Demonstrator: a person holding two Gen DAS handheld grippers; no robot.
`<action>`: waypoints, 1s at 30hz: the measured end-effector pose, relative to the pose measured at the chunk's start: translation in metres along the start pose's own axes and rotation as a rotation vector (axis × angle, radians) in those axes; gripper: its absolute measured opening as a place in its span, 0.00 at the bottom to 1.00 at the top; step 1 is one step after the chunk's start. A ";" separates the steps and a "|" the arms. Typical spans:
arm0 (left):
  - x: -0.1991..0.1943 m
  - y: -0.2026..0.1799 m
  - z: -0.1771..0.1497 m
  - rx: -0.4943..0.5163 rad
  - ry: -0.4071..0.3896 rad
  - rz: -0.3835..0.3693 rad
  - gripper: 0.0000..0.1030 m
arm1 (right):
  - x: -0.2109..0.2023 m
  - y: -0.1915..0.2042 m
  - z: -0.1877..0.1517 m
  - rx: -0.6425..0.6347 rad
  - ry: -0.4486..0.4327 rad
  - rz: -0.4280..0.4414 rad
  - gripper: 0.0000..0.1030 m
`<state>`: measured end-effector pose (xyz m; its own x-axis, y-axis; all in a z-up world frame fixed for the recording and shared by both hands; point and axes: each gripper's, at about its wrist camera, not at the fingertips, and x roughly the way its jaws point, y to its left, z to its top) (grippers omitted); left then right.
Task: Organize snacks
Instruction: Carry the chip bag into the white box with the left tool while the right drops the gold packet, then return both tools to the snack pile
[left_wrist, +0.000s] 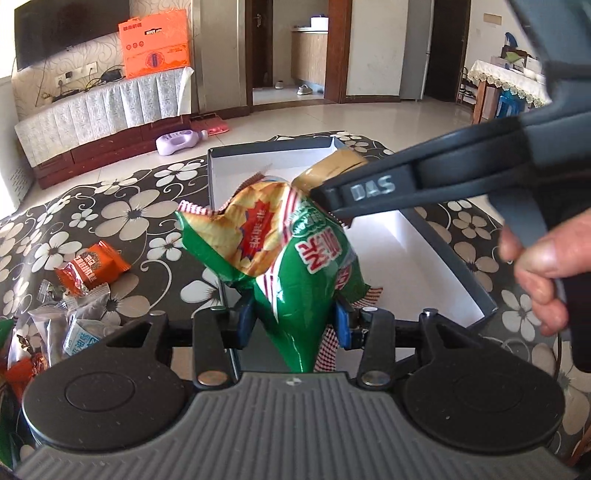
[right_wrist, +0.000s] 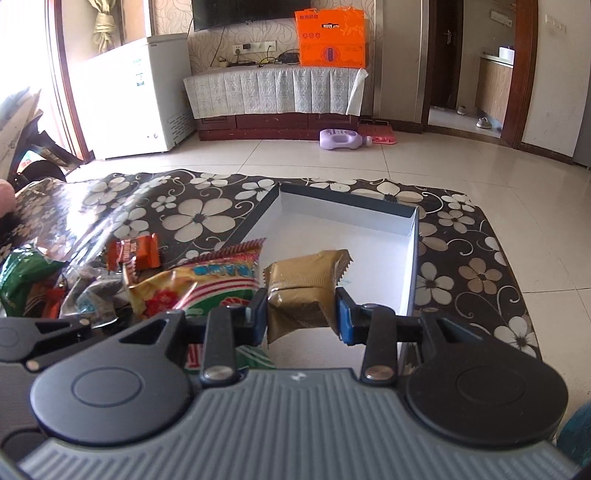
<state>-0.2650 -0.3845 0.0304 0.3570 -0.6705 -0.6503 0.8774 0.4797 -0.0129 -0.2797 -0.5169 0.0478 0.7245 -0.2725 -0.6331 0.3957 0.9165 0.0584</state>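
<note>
A green and yellow chip bag (left_wrist: 295, 254) hangs over the near end of an open box with a white inside (left_wrist: 424, 251). My left gripper (left_wrist: 295, 321) is shut on the bag's lower part, its blue pads pressing both sides. My right gripper (left_wrist: 325, 201) comes in from the right with a person's hand (left_wrist: 535, 269) on its handle. In the right wrist view that gripper (right_wrist: 301, 314) is shut on a gold snack packet (right_wrist: 304, 291) above the box (right_wrist: 332, 225). The chip bag (right_wrist: 199, 284) lies just to the left of the packet.
The box sits on a black tablecloth with white flowers (left_wrist: 122, 214). Several small snack packets (left_wrist: 74, 321) lie in a pile at the left, with an orange packet (left_wrist: 92, 269) on top (right_wrist: 135, 254). Beyond the table are a tiled floor and a TV cabinet.
</note>
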 end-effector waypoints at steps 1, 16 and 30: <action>0.000 -0.001 0.000 0.005 0.002 0.005 0.49 | 0.003 0.001 -0.001 0.000 0.011 0.001 0.41; -0.029 -0.007 -0.013 0.056 -0.083 0.046 0.85 | -0.019 0.001 -0.012 0.005 -0.048 -0.041 0.54; -0.144 0.025 -0.058 -0.017 -0.078 0.097 0.85 | -0.098 0.020 -0.015 0.119 -0.219 0.024 0.54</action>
<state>-0.3132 -0.2425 0.0795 0.4639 -0.6622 -0.5885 0.8323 0.5534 0.0334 -0.3512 -0.4675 0.0993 0.8347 -0.3196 -0.4485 0.4309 0.8862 0.1703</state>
